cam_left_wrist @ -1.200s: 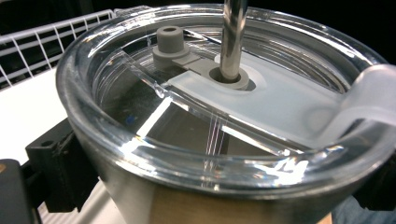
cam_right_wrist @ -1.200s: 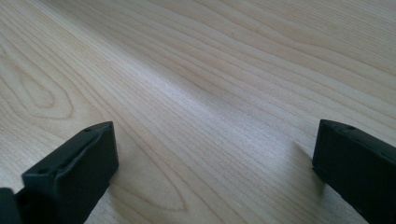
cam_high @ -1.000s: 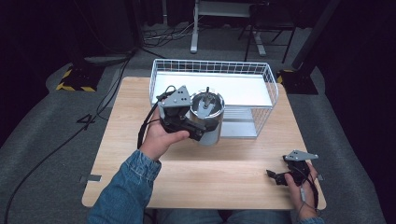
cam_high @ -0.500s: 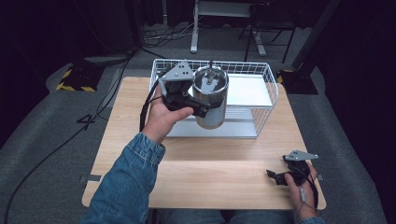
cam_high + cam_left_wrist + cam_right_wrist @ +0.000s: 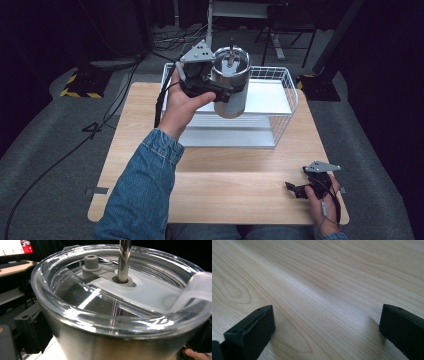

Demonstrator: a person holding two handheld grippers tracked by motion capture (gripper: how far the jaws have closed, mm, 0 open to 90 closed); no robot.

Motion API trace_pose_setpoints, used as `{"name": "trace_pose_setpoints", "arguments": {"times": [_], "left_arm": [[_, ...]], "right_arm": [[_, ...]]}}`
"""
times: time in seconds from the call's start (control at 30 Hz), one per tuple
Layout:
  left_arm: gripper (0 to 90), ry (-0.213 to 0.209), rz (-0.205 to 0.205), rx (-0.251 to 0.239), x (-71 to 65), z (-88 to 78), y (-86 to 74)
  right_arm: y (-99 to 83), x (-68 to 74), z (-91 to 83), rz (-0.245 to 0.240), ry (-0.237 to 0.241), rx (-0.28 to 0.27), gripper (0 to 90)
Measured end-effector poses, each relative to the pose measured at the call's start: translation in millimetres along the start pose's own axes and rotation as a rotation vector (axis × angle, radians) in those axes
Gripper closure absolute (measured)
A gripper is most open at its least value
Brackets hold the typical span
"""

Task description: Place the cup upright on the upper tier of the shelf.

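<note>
Wooden bench point(image 5: 150, 125) with a white wire basket point(image 5: 280, 107) at its far edge. My left tool point(image 5: 212, 89) clamps the steel tumbler point(image 5: 230, 82), held above the basket. My right tool point(image 5: 296, 190) rests on the bench near me, jaws apart, nothing between.

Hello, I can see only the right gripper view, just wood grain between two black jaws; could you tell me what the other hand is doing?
Observer: The left gripper holds a stainless steel tumbler with a clear lid, lifted over the white wire basket.
Operator: Thank you. Is anything sticking out of the lid?
Observer: Yes, a metal straw passes through it.
Operator: And where is my gripper?
Observer: The right gripper sits open near the wooden table's front right corner.
</note>
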State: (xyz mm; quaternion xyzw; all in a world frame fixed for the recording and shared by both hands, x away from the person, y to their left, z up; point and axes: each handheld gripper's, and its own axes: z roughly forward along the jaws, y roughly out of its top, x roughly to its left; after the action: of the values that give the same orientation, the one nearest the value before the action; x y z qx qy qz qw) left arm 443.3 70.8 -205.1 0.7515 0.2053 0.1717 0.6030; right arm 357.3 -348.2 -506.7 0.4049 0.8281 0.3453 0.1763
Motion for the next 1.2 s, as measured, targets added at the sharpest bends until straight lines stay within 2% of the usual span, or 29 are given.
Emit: {"name": "trace_pose_setpoints", "arguments": {"times": [0.33,0.57,0.67,0.83,1.2], "left_arm": [[3.5,0.060,-0.039,0.001,22.6,17.7,5.8],[3.5,0.125,-0.060,0.017,37.8,29.0,4.6],[3.5,0.146,-0.082,0.017,41.9,35.2,1.5],[3.5,0.214,-0.098,0.044,44.7,44.4,-1.7],[3.5,0.238,-0.130,0.075,53.7,53.0,-13.2]], "right_arm": [[0.0,0.0,-0.1,0.003,0.002,0.002,0.5],[0.1,0.1,0.0,0.007,0.003,0.001,0.5],[0.1,0.1,0.0,0.006,0.003,0.001,0.5],[0.1,0.2,0.0,0.006,0.003,0.001,0.5],[0.0,0.3,0.0,0.003,0.001,-0.001,0.6]]}}
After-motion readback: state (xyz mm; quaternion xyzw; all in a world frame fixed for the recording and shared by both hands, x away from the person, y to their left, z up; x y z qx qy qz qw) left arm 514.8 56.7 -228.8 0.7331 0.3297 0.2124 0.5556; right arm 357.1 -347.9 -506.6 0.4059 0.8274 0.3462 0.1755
